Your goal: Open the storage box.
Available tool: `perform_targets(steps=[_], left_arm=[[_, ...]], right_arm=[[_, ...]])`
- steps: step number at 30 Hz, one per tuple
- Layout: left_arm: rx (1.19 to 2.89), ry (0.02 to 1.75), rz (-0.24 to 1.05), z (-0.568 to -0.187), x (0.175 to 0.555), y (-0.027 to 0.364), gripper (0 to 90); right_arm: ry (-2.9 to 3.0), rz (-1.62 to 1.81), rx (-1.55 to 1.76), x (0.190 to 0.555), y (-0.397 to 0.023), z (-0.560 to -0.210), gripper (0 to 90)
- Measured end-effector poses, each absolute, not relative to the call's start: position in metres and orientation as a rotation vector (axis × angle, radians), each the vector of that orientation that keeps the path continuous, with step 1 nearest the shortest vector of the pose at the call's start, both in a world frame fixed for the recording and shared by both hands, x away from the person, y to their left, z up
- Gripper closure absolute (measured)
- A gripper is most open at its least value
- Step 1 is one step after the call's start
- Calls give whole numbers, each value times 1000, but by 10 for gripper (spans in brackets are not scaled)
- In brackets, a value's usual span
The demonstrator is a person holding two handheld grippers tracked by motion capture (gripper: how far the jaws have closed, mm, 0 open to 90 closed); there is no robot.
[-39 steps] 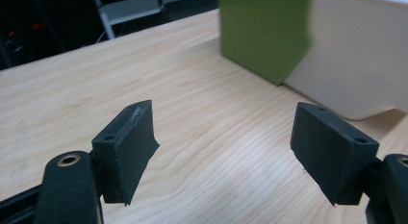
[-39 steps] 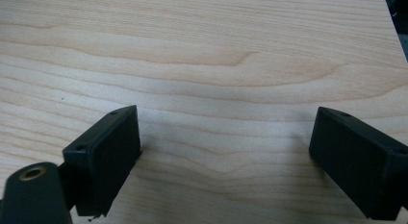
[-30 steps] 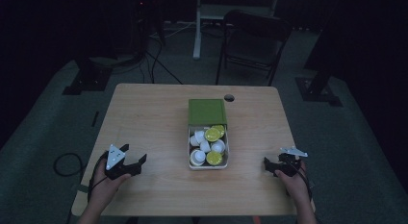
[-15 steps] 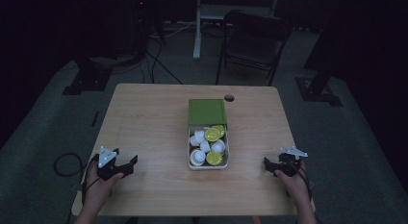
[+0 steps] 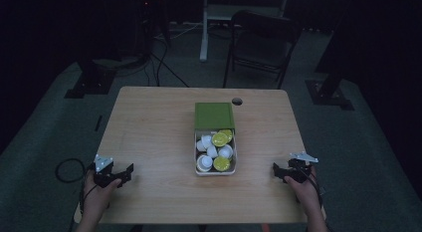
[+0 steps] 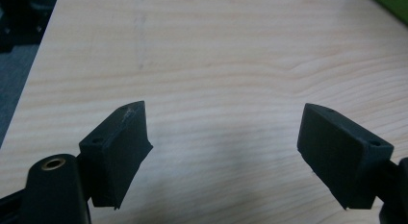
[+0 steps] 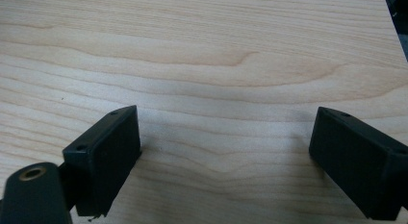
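A white tray (image 5: 197, 168) stands at the middle of the wooden table (image 5: 154, 127), with several white and yellow-green capsules (image 5: 220, 139) in it. A green box (image 5: 214, 115) lies against its far end. My left gripper (image 5: 125, 173) rests at the table's front left corner, open, with only bare wood between its jaws (image 6: 222, 137). At the front right edge my right gripper (image 5: 277, 171) is open too, bare wood between its jaws (image 7: 226, 137). Both are well apart from the tray.
A round cable hole (image 5: 237, 101) sits near the table's far edge. Behind the table stand a dark chair (image 5: 261, 45) and stand bases (image 5: 85, 82) on the carpet. A coiled cable (image 5: 67, 168) lies on the floor at the left.
My left gripper has moved left and toward the table's front corner, still open. The right gripper has stayed where it was.
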State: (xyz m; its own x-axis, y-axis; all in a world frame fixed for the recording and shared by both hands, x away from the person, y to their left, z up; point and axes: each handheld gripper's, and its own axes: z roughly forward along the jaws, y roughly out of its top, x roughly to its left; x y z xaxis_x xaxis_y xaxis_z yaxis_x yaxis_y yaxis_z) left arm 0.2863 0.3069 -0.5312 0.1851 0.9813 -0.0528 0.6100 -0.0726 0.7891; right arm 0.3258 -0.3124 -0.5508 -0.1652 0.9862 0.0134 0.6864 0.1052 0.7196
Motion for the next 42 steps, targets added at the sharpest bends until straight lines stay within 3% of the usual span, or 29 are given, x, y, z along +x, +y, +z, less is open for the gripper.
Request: perform_targets(steps=[10,29,33,37,42], left_arm=[[1769,1646,667,-539,285,317,187],[1808,1687,716,-545,289,318,170],[1796,1719,719,-545,291,318,125],[1789,1756,718,-546,295,318,26],[1782,1785,714,-546,298,318,2]], right_arm=[[1910,824,1626,326,-312,-551,101],[1910,824,1626,326,-312,-551,101],[1911,824,1627,326,-312,-551,101],[1911,830,1629,326,-313,-551,102],[1911,822,1627,326,-312,-551,102]])
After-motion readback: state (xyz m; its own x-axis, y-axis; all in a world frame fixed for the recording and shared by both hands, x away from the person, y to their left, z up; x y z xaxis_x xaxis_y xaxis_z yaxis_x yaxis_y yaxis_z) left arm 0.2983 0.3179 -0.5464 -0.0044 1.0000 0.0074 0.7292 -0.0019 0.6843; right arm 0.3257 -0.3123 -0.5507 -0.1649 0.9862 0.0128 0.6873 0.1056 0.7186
